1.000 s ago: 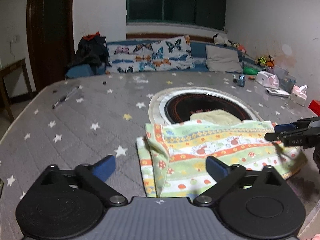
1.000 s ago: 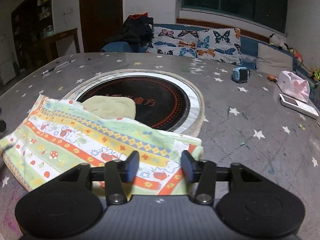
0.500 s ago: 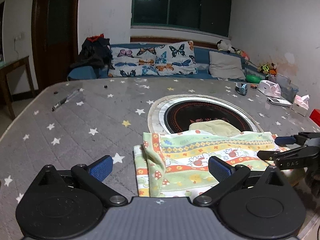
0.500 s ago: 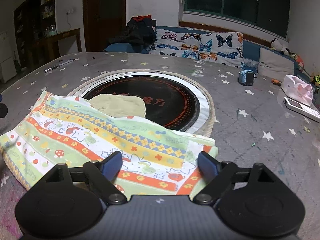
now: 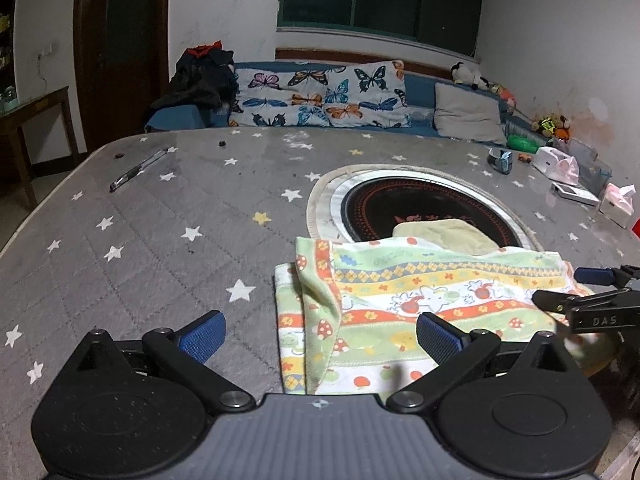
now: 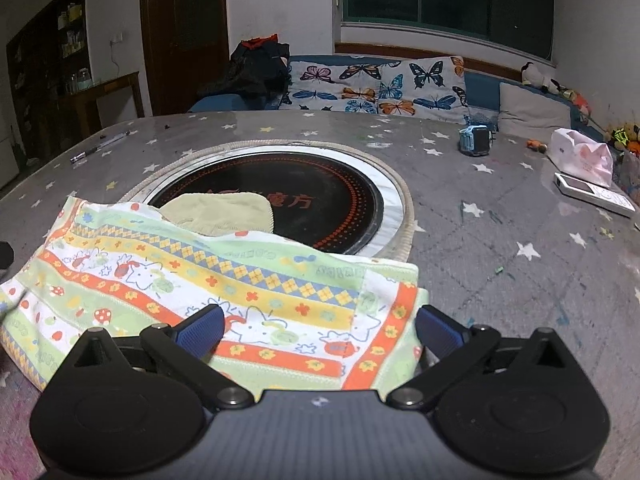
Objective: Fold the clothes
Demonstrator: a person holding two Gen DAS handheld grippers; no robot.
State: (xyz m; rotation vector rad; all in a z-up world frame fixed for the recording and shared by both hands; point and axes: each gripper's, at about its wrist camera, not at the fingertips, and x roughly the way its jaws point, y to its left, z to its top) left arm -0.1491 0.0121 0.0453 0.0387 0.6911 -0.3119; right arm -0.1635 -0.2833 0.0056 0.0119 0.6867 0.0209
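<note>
A green, yellow and orange patterned cloth (image 5: pixel 404 300) (image 6: pixel 224 280) lies folded on the grey star-print table, its left end doubled over in a loose flap. A pale yellow cloth (image 5: pixel 444 234) (image 6: pixel 224 212) lies behind it on the round black disc. My left gripper (image 5: pixel 320 334) is open, low over the cloth's left near corner. My right gripper (image 6: pixel 318 330) is open too, above the cloth's right near edge; in the left wrist view the right gripper (image 5: pixel 560 288) shows from the side at the cloth's right end.
The round black disc with its white rim (image 5: pixel 424 208) (image 6: pixel 392 204) sits mid-table. A pen (image 5: pixel 138 170) lies far left. A blue watch (image 6: pixel 474 142), tissue packs (image 6: pixel 580 156) and a white remote (image 6: pixel 592 194) sit at the right. A sofa with butterfly pillows (image 5: pixel 320 100) stands behind.
My right gripper has opened wide and let go of the patterned cloth, which now lies flat. Both grippers have pulled back a little toward the near edge.
</note>
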